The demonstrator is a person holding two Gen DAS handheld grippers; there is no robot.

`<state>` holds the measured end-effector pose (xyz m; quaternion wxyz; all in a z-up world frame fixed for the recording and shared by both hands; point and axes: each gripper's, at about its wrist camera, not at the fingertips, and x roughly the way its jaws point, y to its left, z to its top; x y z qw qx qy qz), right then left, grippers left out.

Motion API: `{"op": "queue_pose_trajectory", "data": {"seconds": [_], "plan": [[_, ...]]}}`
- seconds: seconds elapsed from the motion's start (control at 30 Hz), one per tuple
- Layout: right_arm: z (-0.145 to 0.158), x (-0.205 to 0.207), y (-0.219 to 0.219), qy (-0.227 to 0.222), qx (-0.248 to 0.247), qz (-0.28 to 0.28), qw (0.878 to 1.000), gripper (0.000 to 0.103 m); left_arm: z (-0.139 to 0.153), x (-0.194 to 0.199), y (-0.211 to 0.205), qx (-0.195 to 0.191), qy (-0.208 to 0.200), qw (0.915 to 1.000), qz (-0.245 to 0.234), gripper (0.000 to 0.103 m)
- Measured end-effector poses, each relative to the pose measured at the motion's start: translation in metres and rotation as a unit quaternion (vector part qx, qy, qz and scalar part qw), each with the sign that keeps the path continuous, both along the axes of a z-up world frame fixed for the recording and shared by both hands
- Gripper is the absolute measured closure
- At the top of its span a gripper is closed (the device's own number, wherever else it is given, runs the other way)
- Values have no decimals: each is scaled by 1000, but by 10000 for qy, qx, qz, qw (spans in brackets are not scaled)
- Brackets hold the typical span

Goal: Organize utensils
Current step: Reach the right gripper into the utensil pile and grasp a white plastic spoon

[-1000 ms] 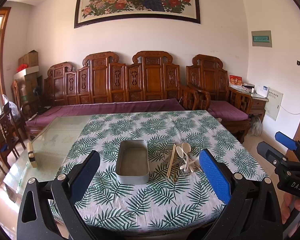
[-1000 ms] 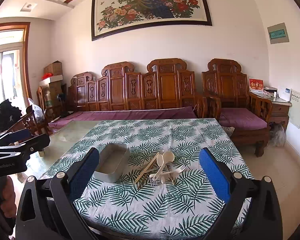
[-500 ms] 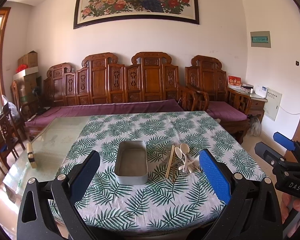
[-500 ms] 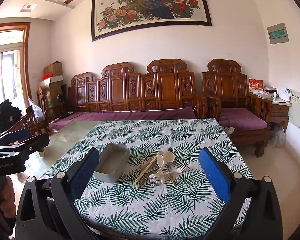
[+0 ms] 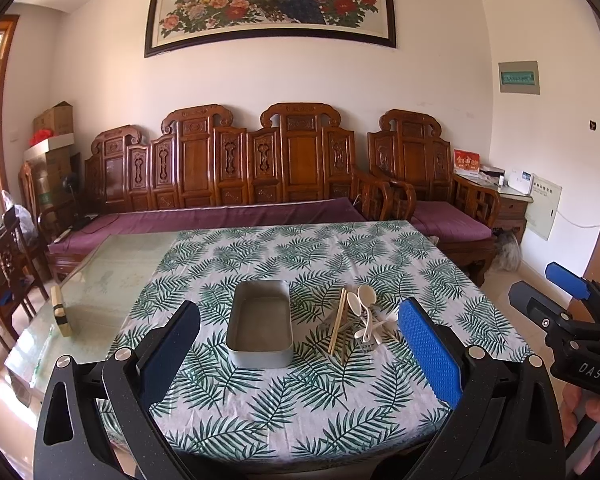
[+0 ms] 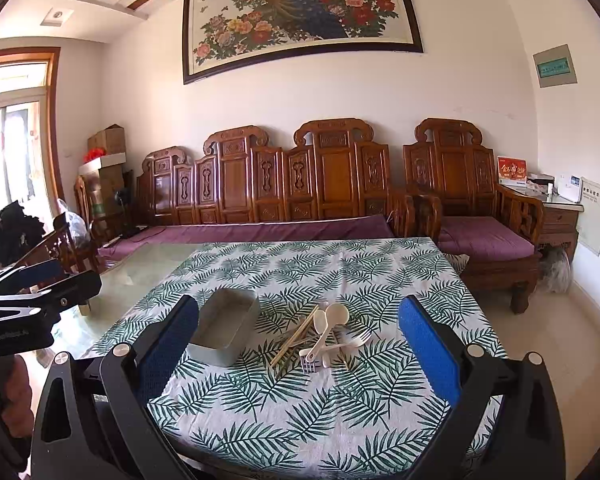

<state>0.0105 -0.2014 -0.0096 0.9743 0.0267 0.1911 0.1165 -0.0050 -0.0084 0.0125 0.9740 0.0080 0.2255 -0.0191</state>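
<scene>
**Utensils loose beside empty tin, both hand-held grippers open**

The utensil pile (image 6: pixel 324 338) is lying on the counter (image 6: pixel 308 420) just right of the metal tin (image 6: pixel 223 330): wooden chopsticks (image 6: pixel 293 338), two cream spoons (image 6: pixel 332 320), a cream fork (image 6: pixel 354 340) and a metal fork (image 6: pixel 308 365), all crossing and touching each other. The tin is sitting empty, long side toward the pile, so I'm judging it as the drop target and nothing sorted yet.

I'm holding the left hand-held gripper (image 5: pixel 300 364) back from the counter's near edge, jaws spread wide, gripping nothing, roughly lined up on the tin (image 5: pixel 259 326). The right hand-held gripper (image 6: pixel 300 364) is likewise wide open and empty, aimed more at the pile.

Room: leaf-print cloth is free all round tin and pile, near strip bare for approach. Left of the cloth, bare glass top with a small block (image 5: pixel 61 312) near its edge, well apart. Tangled handles are probably going to drag neighbours when I'm lifting one.
</scene>
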Motion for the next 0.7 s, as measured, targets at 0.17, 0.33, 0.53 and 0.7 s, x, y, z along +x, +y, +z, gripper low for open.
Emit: {"op": "queue_pose_trajectory", "data": {"seconds": [0.17,0.33,0.53,0.7], "plan": [[5,4,-2,47,13,-5,10000,3,-7,7,1,-38,123,9999,-15,7],[-9,15,-7,197,27,-4,9998,3,-24,21,0,-28,390,9992,-88,7],[-35,43,-4,328,-59,172,9993,4,-46,49,1,-39,681,9972,-297,7],[-55,82,-7,509,-170,158,9984,18,-63,82,-1,30,876,9950,-475,7]]}}
